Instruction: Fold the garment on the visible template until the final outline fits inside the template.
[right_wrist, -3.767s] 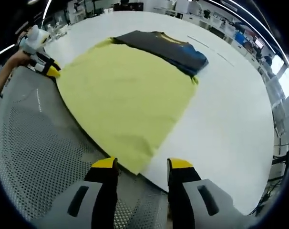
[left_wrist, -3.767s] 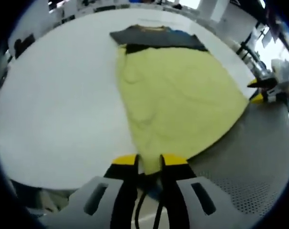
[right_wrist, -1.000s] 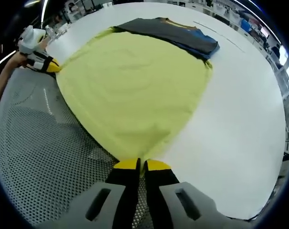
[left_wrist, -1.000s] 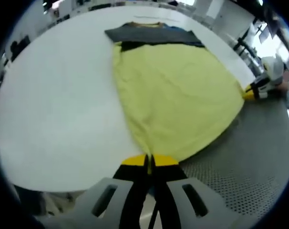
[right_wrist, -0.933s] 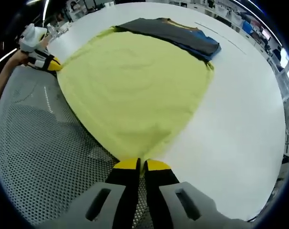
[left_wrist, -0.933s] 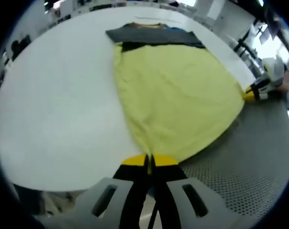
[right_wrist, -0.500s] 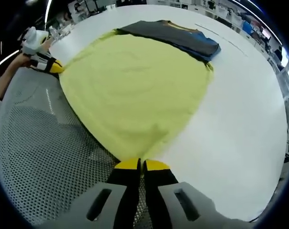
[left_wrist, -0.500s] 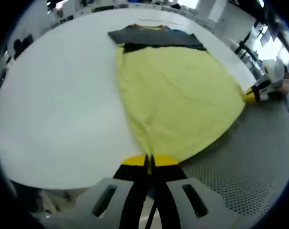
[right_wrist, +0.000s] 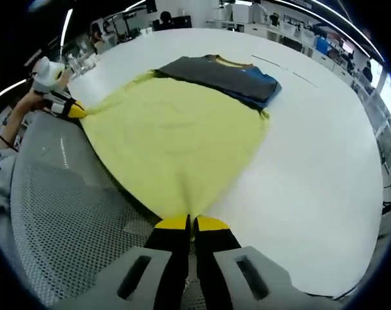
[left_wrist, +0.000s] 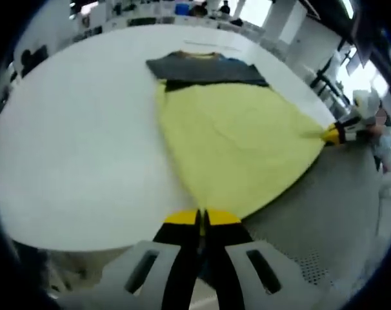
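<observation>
Both grippers [left_wrist: 201, 216] [right_wrist: 191, 221] now clamped on near corners of yellow cloth [left_wrist: 240, 139]; corners lifting off table [left_wrist: 73, 142]; fold starting.

Broad bare white tabletop [right_wrist: 324, 168] lies open beside the spread yellow fabric garment [right_wrist: 176, 142]. 1 obstacle: folded dark grey shirt [right_wrist: 224, 74] at its far edge (touching, partly overlapped).

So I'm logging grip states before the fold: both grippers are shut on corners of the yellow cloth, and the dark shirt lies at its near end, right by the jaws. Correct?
Not quite. The dark shirt lies at the far end of the yellow cloth, away from the jaws, as the right gripper view shows. The rest holds: the right gripper and the left gripper are each shut on a corner of the cloth.
</observation>
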